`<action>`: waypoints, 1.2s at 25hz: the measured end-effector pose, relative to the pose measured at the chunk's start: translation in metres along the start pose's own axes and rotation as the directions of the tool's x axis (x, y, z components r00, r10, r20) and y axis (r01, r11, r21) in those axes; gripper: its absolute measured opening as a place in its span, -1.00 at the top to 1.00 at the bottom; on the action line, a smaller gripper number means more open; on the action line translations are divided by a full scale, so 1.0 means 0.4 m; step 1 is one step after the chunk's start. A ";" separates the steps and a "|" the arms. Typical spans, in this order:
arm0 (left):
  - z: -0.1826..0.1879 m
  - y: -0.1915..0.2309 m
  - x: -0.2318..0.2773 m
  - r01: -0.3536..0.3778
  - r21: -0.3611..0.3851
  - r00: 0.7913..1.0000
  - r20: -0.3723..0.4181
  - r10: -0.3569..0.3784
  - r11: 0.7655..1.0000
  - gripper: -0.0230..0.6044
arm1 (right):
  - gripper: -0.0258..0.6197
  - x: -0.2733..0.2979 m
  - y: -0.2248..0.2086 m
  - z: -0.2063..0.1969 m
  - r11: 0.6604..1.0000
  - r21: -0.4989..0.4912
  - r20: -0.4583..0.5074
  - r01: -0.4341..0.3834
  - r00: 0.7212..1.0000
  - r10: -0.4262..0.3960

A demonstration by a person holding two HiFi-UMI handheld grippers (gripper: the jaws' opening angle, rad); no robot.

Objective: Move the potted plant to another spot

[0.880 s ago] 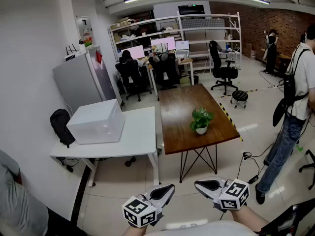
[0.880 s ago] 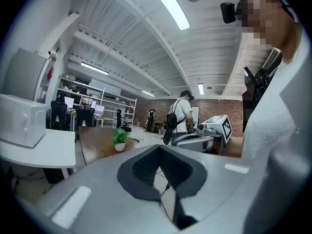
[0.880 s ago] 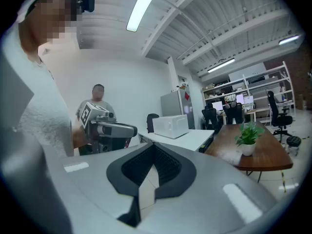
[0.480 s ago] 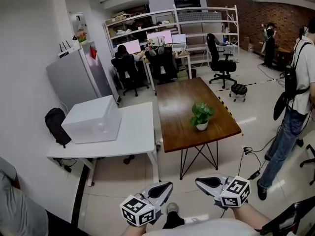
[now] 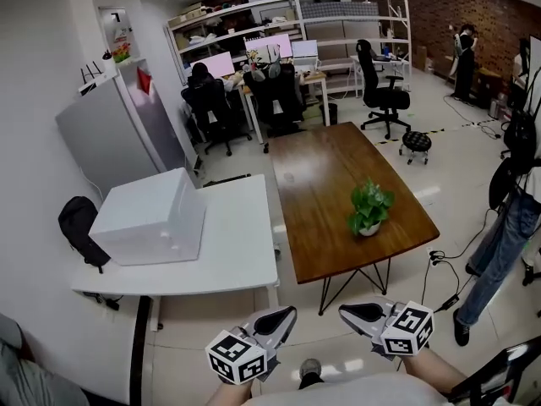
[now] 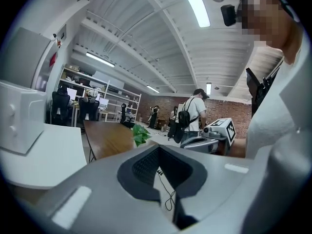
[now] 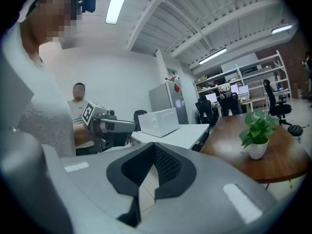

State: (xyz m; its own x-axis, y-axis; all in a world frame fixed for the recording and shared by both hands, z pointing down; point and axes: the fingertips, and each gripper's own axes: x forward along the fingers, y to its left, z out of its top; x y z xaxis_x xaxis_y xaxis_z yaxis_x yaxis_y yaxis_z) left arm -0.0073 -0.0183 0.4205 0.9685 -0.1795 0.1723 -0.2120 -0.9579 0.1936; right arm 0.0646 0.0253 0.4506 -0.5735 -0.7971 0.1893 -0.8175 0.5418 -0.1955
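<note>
Your 2 grippers, left (image 5: 286, 315) & right (image 5: 347, 313), are both closed w/ nothing in 'em. No readable text, just marker squares. 1 potted plant (image 5: 369, 210) sits near the brown table's (image 5: 321, 167) right edge, next to 1 white table (image 5: 228, 244) w/ 1 box (image 5: 152, 218). Tables look nearer than b4, plant's in the same spot.

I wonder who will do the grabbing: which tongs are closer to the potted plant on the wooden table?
Right. The right tongs sit short of the wooden table's near edge, almost in line with the potted plant; the left tongs are farther off to its left.
</note>
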 end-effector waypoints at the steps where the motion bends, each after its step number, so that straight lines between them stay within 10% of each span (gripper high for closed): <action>1: 0.013 0.047 0.013 0.004 -0.004 1.000 -0.004 -0.004 1.000 0.94 | 0.91 0.035 -0.028 0.012 1.000 0.005 -0.004 0.003 1.000 -0.003; 13: 0.091 0.470 0.153 0.039 -0.046 0.999 -0.017 -0.040 0.998 0.94 | 0.91 0.367 -0.312 0.137 0.998 0.016 -0.001 0.059 0.998 -0.059; 30: 0.104 0.480 0.295 0.078 -0.046 0.996 -0.043 -0.080 0.996 0.94 | 0.91 0.322 -0.442 0.146 0.997 0.004 0.027 0.079 0.997 -0.079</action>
State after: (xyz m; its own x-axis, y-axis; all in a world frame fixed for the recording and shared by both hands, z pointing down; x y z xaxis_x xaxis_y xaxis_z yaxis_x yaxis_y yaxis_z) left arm 0.0717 -0.2328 0.4379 0.9759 -0.0929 0.1975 -0.1418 -0.9577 0.2505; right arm 0.1382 -0.1887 0.4535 -0.5058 -0.8440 0.1782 -0.8598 0.4765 -0.1836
